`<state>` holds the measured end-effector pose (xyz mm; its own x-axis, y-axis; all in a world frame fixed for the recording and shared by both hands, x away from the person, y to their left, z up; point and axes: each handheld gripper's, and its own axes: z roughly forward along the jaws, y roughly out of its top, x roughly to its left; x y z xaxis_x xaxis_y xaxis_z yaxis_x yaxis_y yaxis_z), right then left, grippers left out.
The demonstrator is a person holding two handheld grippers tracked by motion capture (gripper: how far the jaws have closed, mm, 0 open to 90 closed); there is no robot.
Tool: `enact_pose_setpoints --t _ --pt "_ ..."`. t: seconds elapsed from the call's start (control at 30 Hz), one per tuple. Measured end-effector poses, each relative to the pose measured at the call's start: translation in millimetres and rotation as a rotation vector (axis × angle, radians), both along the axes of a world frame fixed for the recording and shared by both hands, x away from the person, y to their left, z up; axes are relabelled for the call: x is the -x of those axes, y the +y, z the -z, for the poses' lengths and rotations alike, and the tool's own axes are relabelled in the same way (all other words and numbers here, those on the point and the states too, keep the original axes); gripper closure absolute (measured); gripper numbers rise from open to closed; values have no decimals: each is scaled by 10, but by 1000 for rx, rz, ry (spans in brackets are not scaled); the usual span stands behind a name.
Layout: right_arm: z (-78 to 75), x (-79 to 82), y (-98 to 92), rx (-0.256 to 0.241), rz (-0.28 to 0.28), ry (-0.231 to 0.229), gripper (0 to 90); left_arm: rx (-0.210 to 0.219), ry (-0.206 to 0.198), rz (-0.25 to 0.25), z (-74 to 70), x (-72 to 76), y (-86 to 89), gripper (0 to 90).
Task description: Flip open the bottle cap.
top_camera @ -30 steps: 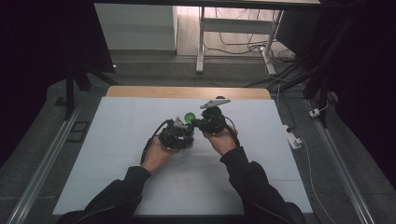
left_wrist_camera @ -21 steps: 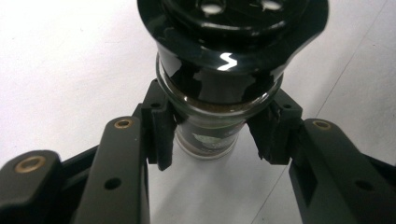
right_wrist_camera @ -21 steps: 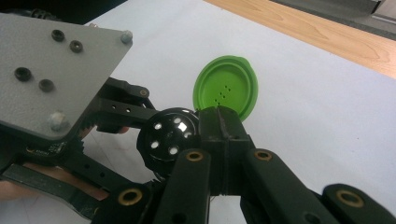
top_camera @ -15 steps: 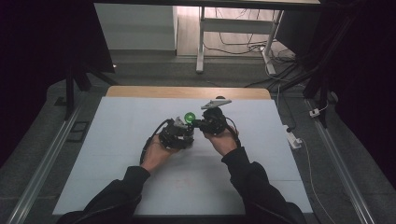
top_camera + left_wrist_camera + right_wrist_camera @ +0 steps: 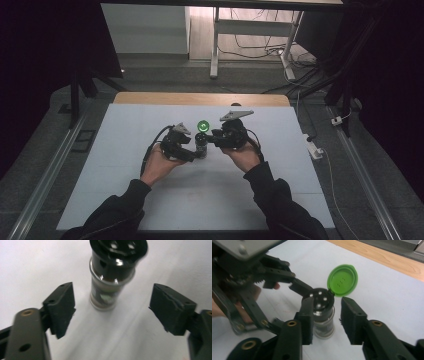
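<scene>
A small glass shaker jar [image 5: 201, 145] stands upright on the white table [image 5: 150, 200]. It has a black cap with holes, and its green flip lid [image 5: 202, 125] is swung open. In the left gripper view the jar [image 5: 110, 282] stands just beyond my left gripper [image 5: 116, 303], which is open wide with nothing between its pads. My right gripper [image 5: 329, 313] straddles the jar [image 5: 323, 315] below the cap. One pad lies against the glass and a gap shows at the other. The lid [image 5: 342, 280] stands up behind the cap. In the high view the left gripper [image 5: 195, 151] and right gripper [image 5: 210, 138] meet at the jar.
A bare wooden strip [image 5: 200, 98] runs along the table's far edge. A white power strip [image 5: 315, 149] lies on the floor to the right, and a metal rail [image 5: 45, 185] runs along the left. Cables trail from both grippers.
</scene>
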<state>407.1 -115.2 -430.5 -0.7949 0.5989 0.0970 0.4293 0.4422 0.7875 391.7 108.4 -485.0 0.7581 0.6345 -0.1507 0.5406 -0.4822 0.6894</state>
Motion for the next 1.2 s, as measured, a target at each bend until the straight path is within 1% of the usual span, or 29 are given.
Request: enact_pose_setpoints --t 0.03,0.07,0.1,0.13,0.2,0.27,0.33,0.43,0.5,0.6,0.7,0.77,0.87,0.97,1.03,1.1,1.2 --pt "-1 12 -24 -4 0 6 574 2 8 0 -7 23 28 198" --pt "-1 12 -24 -4 0 6 574 6 9 0 -15 49 61 198" --pt "-1 24 -47 -6 2 10 548 11 13 0 -25 66 92 198" --pt "3 43 -85 -9 5 23 491 19 25 -9 -37 84 113 194" --pt "8 63 -118 -15 2 36 442 28 34 -11 -76 118 153 184" --pt "10 77 -133 -16 0 38 424 51 39 -5 -113 162 196 178" --pt "7 128 -174 -21 -4 39 369 66 48 1 -137 214 245 139" --pt "-1 161 -199 -26 -4 38 334 78 55 6 -162 309 323 116" --pt "-7 196 -219 -30 -10 47 298 82 54 7 -184 375 375 95" --pt "-10 261 -241 -23 -21 46 257 84 49 2 -210 475 461 68" --pt "-16 328 -270 -17 -33 49 208 104 51 -6 -231 572 557 58" --pt "-21 370 -303 -18 -35 51 175 111 46 -15 -243 643 616 53" --pt "-20 428 -361 -17 -31 57 142 107 41 -24 -248 748 698 37" --pt "-8 475 -428 -19 -30 83 119 104 46 -33 -238 852 780 26" --pt "1 509 -476 -27 -28 98 99 105 42 -44 -236 920 838 23" --pt "7 549 -523 -27 -26 95 82 115 33 -63 -244 992 903 22" --pt "16 616 -598 -12 -26 68 42 142 27 -89 -258 1098 1011 22"
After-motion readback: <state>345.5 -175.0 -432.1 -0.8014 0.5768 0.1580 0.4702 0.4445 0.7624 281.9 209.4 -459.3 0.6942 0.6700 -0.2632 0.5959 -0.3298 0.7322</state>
